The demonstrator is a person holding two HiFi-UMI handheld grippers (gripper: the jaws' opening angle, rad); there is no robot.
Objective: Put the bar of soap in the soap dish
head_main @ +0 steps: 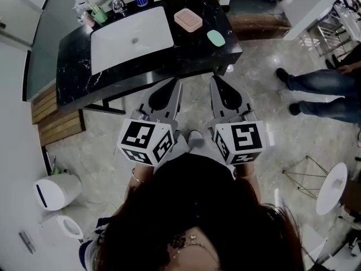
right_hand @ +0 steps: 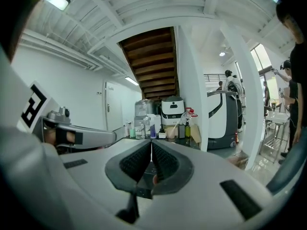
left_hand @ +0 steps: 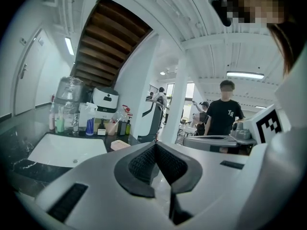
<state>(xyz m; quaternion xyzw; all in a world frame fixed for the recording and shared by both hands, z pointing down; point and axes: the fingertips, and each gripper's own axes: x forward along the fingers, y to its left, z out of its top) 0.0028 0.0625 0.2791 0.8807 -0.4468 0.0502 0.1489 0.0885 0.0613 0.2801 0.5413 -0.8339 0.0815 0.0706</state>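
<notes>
Two hand-held claws hover side by side near a black marble surface [head_main: 73, 72], short of its near edge. The left claw [head_main: 175, 84] has its jaws pressed together with nothing between them, as the left gripper view confirms. The right claw [head_main: 215, 81] is likewise closed tight and empty.

The only bold markings are the black-and-white square codes on the left cube [head_main: 145, 141] and the right cube [head_main: 240, 141]. Print on the bottles [head_main: 118, 1] at the far left of the surface is too small to read. A white design on the black T-shirt of a bystander [left_hand: 225, 114], seen in the left gripper view, is not legible either.

The soap [head_main: 215, 38], a pale green oval, lies on the surface right of the white sink [head_main: 132, 38], close to the right edge. The pink dish [head_main: 188, 20] sits just beyond it to the far left, apart from it, with nothing in it. Neither claw touches the soap or the dish. A second person's legs [head_main: 321, 89] in jeans stand on the floor at right.
</notes>
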